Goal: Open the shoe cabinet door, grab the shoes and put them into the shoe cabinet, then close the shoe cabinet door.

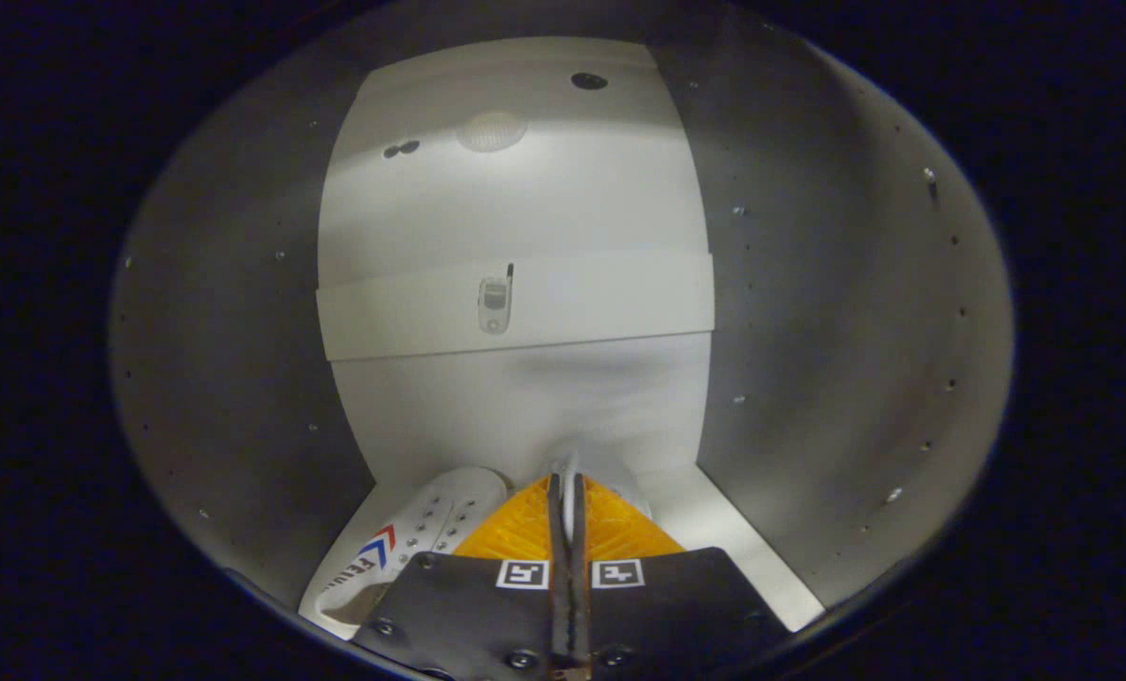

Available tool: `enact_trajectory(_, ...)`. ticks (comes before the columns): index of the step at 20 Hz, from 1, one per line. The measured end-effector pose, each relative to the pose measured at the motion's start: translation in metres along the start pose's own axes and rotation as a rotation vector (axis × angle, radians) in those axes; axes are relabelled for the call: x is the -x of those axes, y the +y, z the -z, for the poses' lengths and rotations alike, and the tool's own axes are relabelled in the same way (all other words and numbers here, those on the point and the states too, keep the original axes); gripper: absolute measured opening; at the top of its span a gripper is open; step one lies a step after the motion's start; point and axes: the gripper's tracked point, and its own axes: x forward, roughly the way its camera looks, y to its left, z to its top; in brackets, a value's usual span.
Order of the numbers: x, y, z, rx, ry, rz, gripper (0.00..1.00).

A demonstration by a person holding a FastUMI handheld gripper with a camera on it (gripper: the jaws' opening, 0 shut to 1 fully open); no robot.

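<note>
Inside the shoe cabinet [241,378]: one white shoe [411,539] flat on the floor by the left wall, a second shoe [570,473] beside it, its thin edge pinched between the nearly closed fingers of the gripper [567,492]. Beyond both, a shelf [600,303] across the back panel.

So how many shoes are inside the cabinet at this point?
2. One white shoe lies on the cabinet floor left of the tongs; a second shoe is pinched between them, mostly hidden. Others may be hidden.
</note>
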Motion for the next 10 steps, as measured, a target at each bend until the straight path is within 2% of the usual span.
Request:
enact_trajectory(6, 0.0, -0.001, -0.009, -0.002, -0.035, 0.007, 0.02)
enact_trajectory(10, 0.019, -0.006, -0.017, 0.005, -0.058, 0.018, 0.02)
